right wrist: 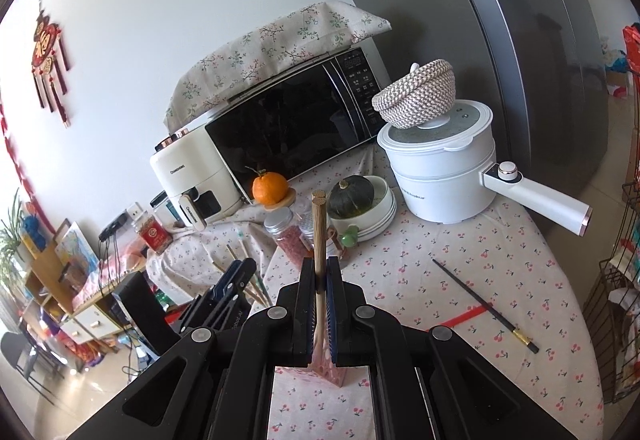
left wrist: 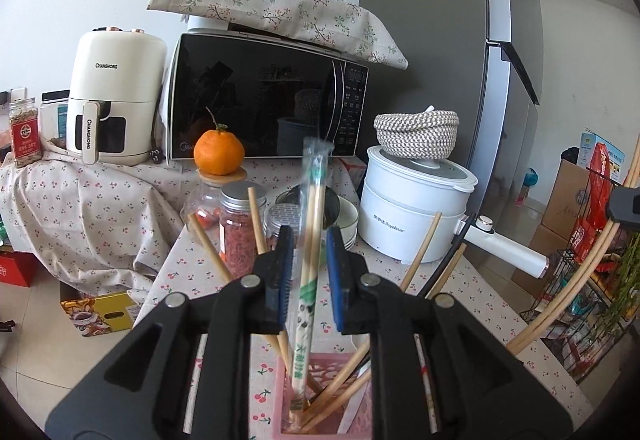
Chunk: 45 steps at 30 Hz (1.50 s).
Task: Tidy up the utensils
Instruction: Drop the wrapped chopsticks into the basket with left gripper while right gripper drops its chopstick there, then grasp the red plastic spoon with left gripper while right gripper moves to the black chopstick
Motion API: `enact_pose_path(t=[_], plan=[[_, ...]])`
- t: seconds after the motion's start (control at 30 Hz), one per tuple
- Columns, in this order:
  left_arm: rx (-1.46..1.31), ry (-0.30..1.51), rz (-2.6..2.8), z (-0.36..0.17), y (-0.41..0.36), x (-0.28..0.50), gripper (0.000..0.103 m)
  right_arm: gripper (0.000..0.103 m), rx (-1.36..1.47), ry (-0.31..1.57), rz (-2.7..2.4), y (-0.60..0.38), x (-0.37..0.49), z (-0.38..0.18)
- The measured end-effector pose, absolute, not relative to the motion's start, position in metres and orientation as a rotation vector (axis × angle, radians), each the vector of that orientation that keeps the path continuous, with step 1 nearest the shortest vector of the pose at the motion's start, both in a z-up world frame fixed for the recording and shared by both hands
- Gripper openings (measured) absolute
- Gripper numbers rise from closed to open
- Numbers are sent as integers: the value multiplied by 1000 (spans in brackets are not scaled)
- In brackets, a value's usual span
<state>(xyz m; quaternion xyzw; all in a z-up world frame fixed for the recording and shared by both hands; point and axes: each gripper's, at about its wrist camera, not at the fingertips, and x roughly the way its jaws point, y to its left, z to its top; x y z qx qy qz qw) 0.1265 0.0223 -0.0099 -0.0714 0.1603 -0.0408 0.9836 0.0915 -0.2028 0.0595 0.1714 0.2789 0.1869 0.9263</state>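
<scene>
Left tool [left wrist: 307, 252]: we see its jaws spread apart, released, with a wrapped pair of chopsticks [left wrist: 310, 240] standing upright in the gap; we cannot tell whether either pad touches the wrapper.
Right tool [right wrist: 320, 276]: clenched on a pair of wooden chopsticks [right wrist: 319, 236], held upright, tips pointing up.
Pink holder [left wrist: 320, 392]: directly below the left tool on the tabletop [left wrist: 192, 272], with the wrapped pair and several bare wooden chopsticks leaning in it; in the right wrist view we see it just under the right tool.
Black chopstick [right wrist: 482, 306]: lies flat on the cherry-print cloth, to the right of the right tool, well apart from the holder.
Farther back: jars [left wrist: 238, 232], an orange [left wrist: 219, 152] on a jar lid, a white electric pot [left wrist: 416, 204] carrying a woven basket [left wrist: 416, 134], a microwave [left wrist: 260, 100] and an air fryer [left wrist: 116, 96].
</scene>
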Motion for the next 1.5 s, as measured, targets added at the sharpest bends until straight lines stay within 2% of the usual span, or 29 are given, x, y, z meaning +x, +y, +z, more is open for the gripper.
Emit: enact_pose_path(t=[0.07,0.3,0.37,0.47,0.53,0.77,0.9,0.93,1.0,1.07,1.13,1.2,1.3,1.5], plan=[[-151,368,-88,-7,25,123,32,5,353,567,388,-199,92,59],[-172,545,-53,4,36,104,45,5,346,570,406,-180,99,54],[-175,598,-41,5,40,97,55,5,337,570,406,-174,100,51],[-178,674,-26,0,46,88,65,5,307,564,394,-165,103,49],[-180,726,-25,-7,49,84,68,5,280,572,386,-158,106,45],[-216,810,-15,-29,62,84,70,5,239,638,383,-141,119,25],[-206,828,-33,-31,60,84,74,8,253,664,403,-139,125,16],[-201,830,-39,-32,59,84,75,11,265,670,402,-141,126,15],[-190,841,-49,-33,56,84,76,37,288,674,397,-147,126,16],[-185,853,-61,-35,54,84,77,51,310,657,395,-155,122,20],[-184,866,-75,-36,52,84,79,55,314,646,397,-163,117,26],[-176,877,-88,-37,49,83,81,67,317,633,393,-173,112,31],[-163,895,-108,-40,43,82,83,77,322,630,368,-189,106,33],[-126,941,-137,-48,29,80,90,85,304,654,271,-225,103,21]])
